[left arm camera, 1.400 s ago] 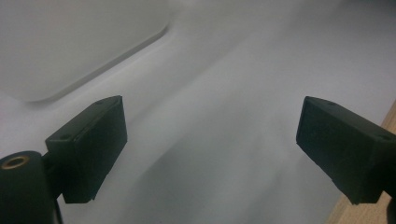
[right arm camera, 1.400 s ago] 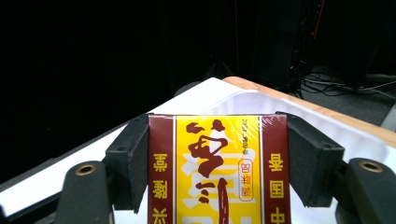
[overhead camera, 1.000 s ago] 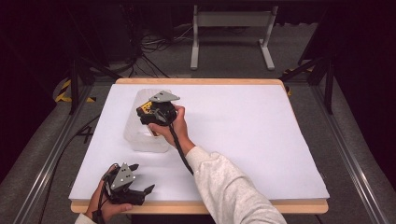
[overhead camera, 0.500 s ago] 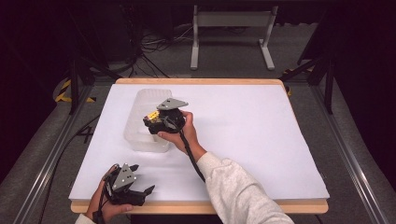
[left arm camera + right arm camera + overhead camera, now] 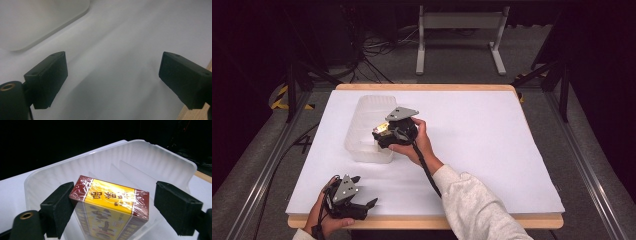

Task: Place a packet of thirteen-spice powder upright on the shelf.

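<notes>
A yellow and dark red box (image 5: 110, 202), wrapped in clear film, stands upright inside a translucent plastic bin (image 5: 140, 157). My right gripper (image 5: 117, 200) straddles the box: its left jaw touches the box's side, while a gap shows between the box and the right jaw. In the high view the right gripper (image 5: 384, 135) hangs over the near right part of the bin (image 5: 362, 120), with the box (image 5: 381, 131) showing yellow at its tip. My left gripper (image 5: 363, 191) rests low at the table's front left, open, with nothing between its jaws (image 5: 112, 72).
The white table top (image 5: 472, 145) stretches wide to the right of the bin. Its wooden front edge (image 5: 200, 112) lies close beside my left gripper. A metal stand (image 5: 459, 35) is on the floor beyond the table.
My right gripper has shifted to the right and toward the near end of the bin, and the box came with it. The left gripper has stayed in place.
</notes>
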The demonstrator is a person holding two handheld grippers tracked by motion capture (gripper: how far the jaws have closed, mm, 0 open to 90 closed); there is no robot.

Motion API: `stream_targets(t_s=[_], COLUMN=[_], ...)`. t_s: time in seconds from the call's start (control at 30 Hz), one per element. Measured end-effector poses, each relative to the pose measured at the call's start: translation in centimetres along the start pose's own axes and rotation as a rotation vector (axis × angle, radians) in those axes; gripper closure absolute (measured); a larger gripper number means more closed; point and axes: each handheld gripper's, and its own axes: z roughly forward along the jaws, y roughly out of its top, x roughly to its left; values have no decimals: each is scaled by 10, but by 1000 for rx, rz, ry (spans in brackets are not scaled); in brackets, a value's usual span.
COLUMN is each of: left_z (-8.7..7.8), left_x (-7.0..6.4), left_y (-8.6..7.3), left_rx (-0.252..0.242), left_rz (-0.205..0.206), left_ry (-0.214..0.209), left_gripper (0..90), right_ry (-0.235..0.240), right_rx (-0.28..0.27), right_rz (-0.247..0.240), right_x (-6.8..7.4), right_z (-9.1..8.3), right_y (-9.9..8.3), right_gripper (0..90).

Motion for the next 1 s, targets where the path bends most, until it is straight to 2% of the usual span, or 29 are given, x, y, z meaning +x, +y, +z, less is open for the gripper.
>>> stream_targets(t_s=[0.07,0.37,0.53,0.6,1.0], left_z=[0,1,-1,0,3], left_x=[0,1,4,4,5], left_y=[0,1,1,2,3], left_rx=[0,-1,-20,-19,-8], left_rz=[-3,-9,-38,-33,-21], left_ry=[-2,6,32,33,21], left_gripper=[92,92,92,92,92], right_ry=[-1,1,3,-10,-27], right_rx=[-2,10,4,8,32], right_rz=[5,-32,-53,-69,-71], right_x=[-2,-7,-11,-13,-20], right_z=[-3,-16,-28,-31,-40], right_y=[-1,-5,-2,-1,-6], right_gripper=[179,173,175,177,177])
